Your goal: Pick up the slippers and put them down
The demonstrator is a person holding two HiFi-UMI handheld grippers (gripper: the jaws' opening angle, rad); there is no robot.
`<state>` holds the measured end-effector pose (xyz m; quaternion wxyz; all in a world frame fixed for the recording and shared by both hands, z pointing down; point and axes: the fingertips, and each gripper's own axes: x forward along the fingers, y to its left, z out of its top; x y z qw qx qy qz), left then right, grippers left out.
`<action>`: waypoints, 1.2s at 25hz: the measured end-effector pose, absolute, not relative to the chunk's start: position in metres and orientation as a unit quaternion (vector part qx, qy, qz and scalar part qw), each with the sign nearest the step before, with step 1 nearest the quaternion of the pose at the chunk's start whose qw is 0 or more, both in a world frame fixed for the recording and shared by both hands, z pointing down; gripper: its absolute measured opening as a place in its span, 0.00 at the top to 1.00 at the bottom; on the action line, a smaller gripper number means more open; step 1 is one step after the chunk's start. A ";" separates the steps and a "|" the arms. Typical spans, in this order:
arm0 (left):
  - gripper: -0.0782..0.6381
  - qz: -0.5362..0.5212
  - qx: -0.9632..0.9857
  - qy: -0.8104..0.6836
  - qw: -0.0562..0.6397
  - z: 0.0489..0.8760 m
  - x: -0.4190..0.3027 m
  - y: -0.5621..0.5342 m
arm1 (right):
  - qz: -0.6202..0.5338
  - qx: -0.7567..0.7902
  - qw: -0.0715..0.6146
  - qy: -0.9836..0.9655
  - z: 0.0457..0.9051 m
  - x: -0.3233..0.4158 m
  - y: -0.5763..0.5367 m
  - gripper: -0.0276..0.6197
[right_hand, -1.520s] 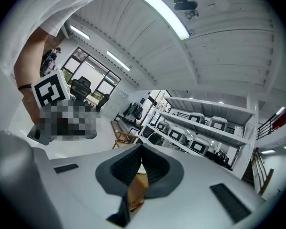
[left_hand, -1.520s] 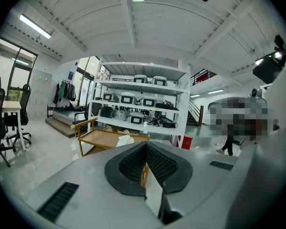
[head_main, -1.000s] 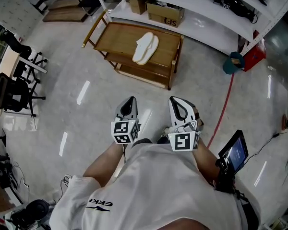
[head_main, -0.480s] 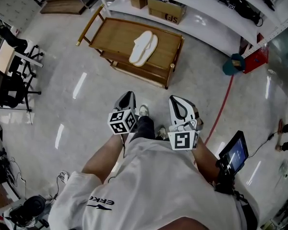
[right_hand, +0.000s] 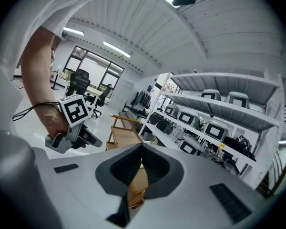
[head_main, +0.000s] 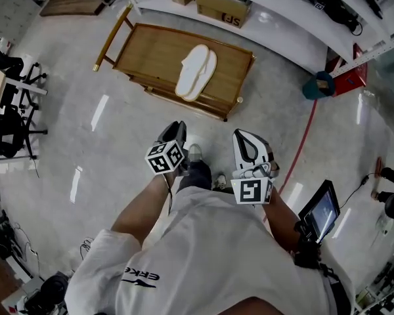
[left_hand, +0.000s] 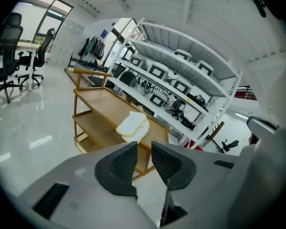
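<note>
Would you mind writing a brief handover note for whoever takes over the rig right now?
Left gripper: jaws slightly apart, just been opening, nothing between them.
Right gripper: jaws together, empty.
Slippers: white pair lying side by side on the top shelf of the wooden cart, ahead of both grippers, neither touching them.
Done: nothing yet.
Left: reach the cart, pick up the slippers, put them down.

A wooden cart (head_main: 151, 51) stands on glossy floor (head_main: 72, 130) beside white shelving (head_main: 282, 28).
</note>
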<state>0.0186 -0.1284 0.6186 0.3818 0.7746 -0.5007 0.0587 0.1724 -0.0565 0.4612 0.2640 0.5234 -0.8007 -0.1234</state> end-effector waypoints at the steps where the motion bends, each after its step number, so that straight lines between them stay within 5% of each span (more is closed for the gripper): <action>1: 0.79 0.061 0.773 -0.498 0.389 0.625 0.017 -0.136 | -0.121 0.523 0.267 -0.800 0.464 0.170 -0.065 0.95; 30: 0.63 -0.064 0.662 -0.432 0.610 0.722 0.027 -0.241 | -0.056 0.479 0.362 -0.798 0.530 0.134 -0.148 0.95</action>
